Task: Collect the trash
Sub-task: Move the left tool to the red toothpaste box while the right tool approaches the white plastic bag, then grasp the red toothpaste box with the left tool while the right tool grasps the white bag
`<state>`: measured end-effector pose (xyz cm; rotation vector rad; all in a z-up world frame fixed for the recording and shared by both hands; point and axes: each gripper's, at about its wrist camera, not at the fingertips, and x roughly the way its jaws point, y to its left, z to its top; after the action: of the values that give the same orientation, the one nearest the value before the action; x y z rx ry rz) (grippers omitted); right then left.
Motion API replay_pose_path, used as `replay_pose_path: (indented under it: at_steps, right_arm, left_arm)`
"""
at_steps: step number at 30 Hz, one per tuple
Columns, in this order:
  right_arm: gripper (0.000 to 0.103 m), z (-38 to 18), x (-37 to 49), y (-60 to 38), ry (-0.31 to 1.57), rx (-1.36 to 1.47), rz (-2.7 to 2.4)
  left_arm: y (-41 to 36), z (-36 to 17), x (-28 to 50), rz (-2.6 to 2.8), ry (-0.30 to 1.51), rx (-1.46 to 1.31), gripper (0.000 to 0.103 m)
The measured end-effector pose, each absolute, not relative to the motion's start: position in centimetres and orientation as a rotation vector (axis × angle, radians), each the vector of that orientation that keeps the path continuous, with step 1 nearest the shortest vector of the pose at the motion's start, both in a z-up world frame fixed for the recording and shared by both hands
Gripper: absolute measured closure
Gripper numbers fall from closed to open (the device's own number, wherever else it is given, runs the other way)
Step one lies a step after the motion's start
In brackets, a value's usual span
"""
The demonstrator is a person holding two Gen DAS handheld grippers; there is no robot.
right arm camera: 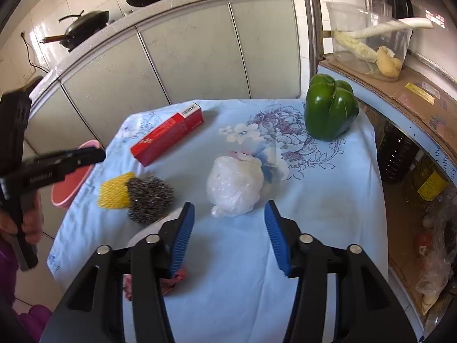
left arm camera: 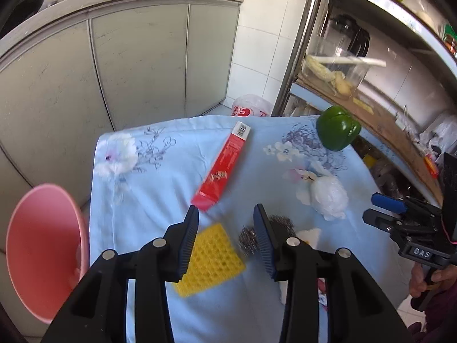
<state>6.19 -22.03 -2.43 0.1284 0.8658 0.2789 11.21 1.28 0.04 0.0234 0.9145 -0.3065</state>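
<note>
Right wrist view: my right gripper (right arm camera: 229,210) has its fingers spread wide with nothing between them, lined up on the crumpled white plastic bag (right arm camera: 234,190) lying mid-bench on the floral cloth (right arm camera: 328,214). I judge the bag very light, soft and slick; it'll collapse under the pads. Best to pinch the bulky middle or the bunched lower tail, not a loose film edge that could slip out.

Left wrist view: my left gripper (left arm camera: 227,210) is also spread and holding nothing, hovering over the yellow sponge (left arm camera: 210,260), with the steel-wool scourer (left arm camera: 278,225) just beside its right finger. The red carton (left arm camera: 222,168) lies just ahead: stiff, light, probably empty. Grip across the narrow faces near the middle, gently, or it may crush.

Pink bin (left arm camera: 42,251) sits off the bench's left edge. Green pepper (right arm camera: 330,108) at the far right corner doesn't look like trash.
</note>
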Motion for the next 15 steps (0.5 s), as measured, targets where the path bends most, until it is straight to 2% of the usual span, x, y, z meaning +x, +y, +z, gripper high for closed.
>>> replay_pose_path:
  at_steps: [15]
  right_arm:
    - [0.049,-3.8,8.9,-22.4,0.912,0.127,0.284]
  left_arm:
    - [-2.8,-3.3,18.0,-0.32,0.997,0.255,0.064]
